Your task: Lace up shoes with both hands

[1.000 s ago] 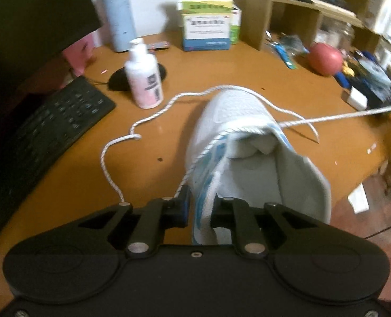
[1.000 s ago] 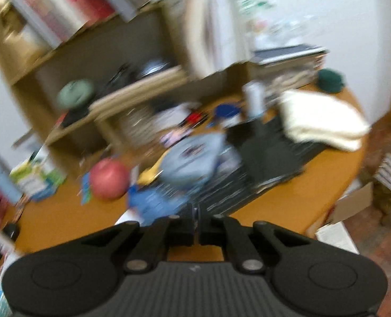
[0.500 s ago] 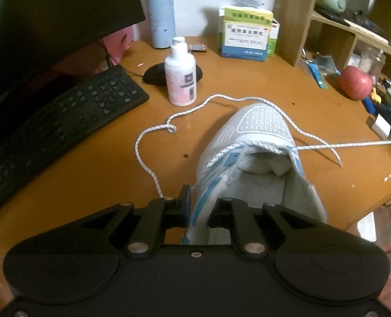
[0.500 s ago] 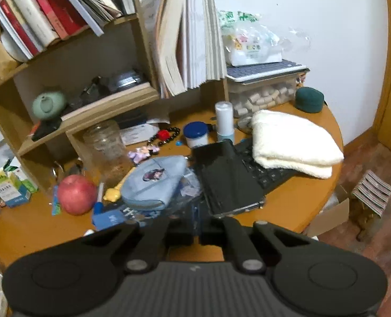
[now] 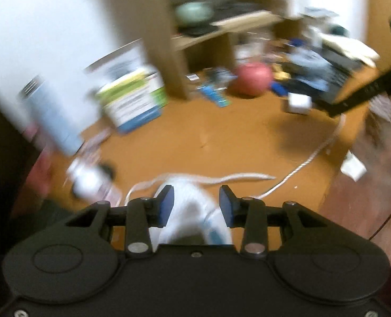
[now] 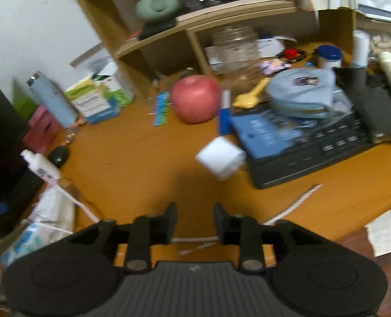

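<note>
the left gripper has its jaws apart, holding nothing, with the white shoe between and just beyond them at the bottom centre of the blurred frame. the right gripper is also spread and empty; the shoelace lies loose on the tabletop, running under it toward the right. the shoe sits at the lower left of that view. risk, as i judge it: with neither end gripped, the slack lace can slide out of its eyelets, and the blur suggests fast motion that could nudge the shoe.
</note>
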Demonstrator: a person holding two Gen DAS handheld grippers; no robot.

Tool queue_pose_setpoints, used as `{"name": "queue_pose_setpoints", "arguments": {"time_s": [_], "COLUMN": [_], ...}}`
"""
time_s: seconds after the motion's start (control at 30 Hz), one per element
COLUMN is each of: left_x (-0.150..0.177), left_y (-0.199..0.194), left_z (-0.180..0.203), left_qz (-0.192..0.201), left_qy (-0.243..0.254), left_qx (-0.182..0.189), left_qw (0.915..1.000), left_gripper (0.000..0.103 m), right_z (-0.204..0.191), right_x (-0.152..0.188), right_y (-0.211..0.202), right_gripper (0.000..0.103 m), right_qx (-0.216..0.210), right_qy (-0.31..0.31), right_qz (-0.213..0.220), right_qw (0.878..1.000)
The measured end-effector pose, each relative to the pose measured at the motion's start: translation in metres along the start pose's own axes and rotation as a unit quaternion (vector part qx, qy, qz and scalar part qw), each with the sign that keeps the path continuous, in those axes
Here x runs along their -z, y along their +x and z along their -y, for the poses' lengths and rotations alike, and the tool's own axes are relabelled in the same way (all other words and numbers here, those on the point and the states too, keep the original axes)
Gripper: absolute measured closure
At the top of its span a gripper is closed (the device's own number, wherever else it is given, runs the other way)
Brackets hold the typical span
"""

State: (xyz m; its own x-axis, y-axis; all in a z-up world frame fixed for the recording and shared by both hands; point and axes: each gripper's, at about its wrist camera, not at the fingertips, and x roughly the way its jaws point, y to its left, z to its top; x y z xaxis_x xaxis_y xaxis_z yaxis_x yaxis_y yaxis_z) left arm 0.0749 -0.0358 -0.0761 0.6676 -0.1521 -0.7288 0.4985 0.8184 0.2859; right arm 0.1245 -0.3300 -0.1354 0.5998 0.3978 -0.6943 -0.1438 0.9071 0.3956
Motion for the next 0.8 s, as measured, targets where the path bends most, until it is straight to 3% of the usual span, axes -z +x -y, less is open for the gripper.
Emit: {"name": "queue_pose_setpoints", "arguments": {"time_s": [0.13,0.23,0.43,0.53,0.57,0.63,0.7,0.8], "left_x": [-0.012,-0.013,-0.006,-0.002,-0.001,0.001,0.0,-0.009], "left_y": [0.03,0.052,0.077,0.088,0.091,0.097,0.095,0.078], "left_z": [0.014,0.024,0.038,0.042,0.044,0.046,0.043,0.027], "left_qz": [-0.001,-0.007,-0.028,-0.038,-0.041,-0.046,-0.041,-0.02], "left_qy": [0.093,0.169,0.268,0.292,0.301,0.314,0.3,0.22], "left_qx": [0.029,0.038,0.049,0.053,0.055,0.056,0.05,0.042], "left_qw": [0.9952,0.9849,0.9619,0.9541,0.9513,0.9467,0.9517,0.9743], "left_gripper": [0.068,0.069,0.075,0.084,0.096,0.101,0.103,0.103], "right_z": [-0.017,-0.027,-0.043,-0.046,-0.047,-0.05,-0.051,-0.046], "right_x": [0.01,0.018,0.03,0.032,0.033,0.035,0.036,0.039], "right_y": [-0.004,-0.004,0.001,0.001,0.001,0.002,0.003,0.007], "right_gripper": [0.064,0.064,0.063,0.056,0.054,0.053,0.053,0.053], "right_qx": [-0.026,-0.038,-0.052,-0.061,-0.066,-0.072,-0.084,-0.115], "right_qy": [0.017,0.035,0.068,0.09,0.098,0.108,0.126,0.184], "right_qz": [-0.011,-0.016,-0.023,-0.025,-0.026,-0.027,-0.028,-0.026], "right_qw": [0.999,0.999,0.996,0.994,0.993,0.991,0.988,0.976]}}
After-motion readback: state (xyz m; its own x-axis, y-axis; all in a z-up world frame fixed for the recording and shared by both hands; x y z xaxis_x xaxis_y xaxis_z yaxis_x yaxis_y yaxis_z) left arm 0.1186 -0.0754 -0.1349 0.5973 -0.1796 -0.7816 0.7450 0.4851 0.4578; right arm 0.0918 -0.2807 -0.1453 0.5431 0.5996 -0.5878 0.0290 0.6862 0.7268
